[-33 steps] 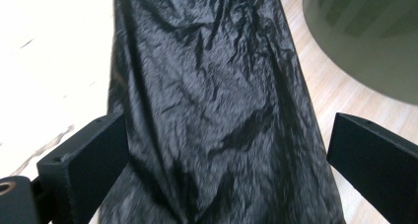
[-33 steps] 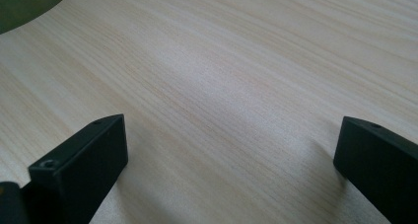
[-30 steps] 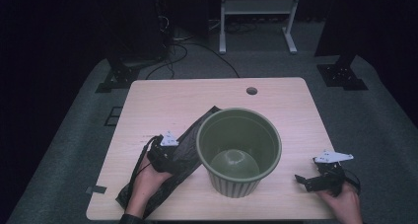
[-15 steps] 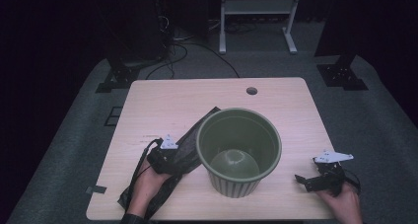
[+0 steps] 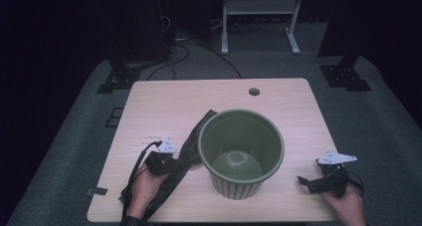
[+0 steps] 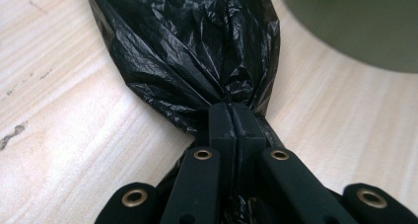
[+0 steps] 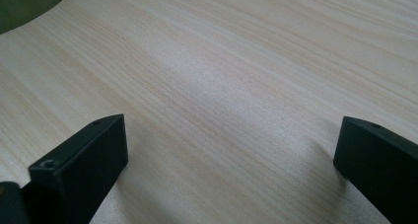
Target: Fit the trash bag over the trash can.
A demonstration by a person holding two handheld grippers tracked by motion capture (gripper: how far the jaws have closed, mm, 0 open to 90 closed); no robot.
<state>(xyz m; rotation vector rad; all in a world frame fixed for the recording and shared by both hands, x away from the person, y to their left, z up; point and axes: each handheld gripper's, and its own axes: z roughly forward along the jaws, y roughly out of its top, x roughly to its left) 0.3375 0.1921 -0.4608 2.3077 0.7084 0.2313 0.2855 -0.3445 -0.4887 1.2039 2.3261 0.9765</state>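
Left of green bin (image 5: 241,154) | left gripper (image 6: 231,116) jaws just closed, pinching black bag (image 6: 197,51) flat on table (image 5: 164,106) | right gripper (image 7: 231,155) spread, idle | step: bag grasped | next: probably lift, open over bin

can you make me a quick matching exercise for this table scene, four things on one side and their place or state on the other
1. black bag
2. green bin
3. left gripper
4. right gripper

a. stands upright mid-table, nothing in it
b. fingers apart over bare wood
c. lies crumpled left of the bin
d. fingers just closed, pinching plastic

Pairs: 1-c, 2-a, 3-d, 4-b
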